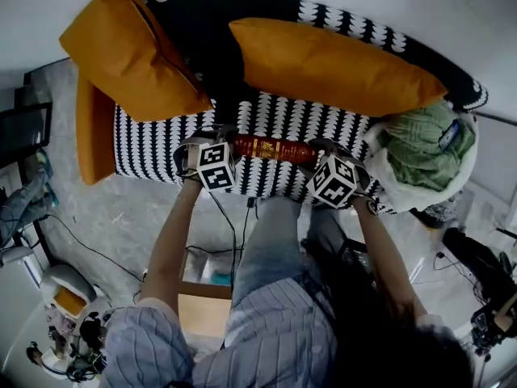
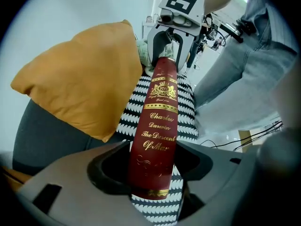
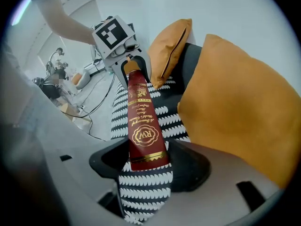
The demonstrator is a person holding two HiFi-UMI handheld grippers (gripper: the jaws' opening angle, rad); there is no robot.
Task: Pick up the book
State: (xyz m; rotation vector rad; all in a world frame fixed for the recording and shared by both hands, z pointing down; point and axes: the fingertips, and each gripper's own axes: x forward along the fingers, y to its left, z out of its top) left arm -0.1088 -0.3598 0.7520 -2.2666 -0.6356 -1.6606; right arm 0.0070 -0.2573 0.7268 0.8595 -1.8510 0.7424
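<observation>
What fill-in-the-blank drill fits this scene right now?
The book has a ____ cover.
The left gripper and the right gripper each grip one ____ of it.
Its spine names Charles ____.
The cushions on the sofa are ____.
Missing words: red; end; Darwin; orange.

Book (image 1: 272, 149) over sofa (image 1: 266, 113) (cushion (image 1: 331, 65) behind it).

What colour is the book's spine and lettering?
The book is dark red, gold lettering; clearest in left gripper view.
</observation>
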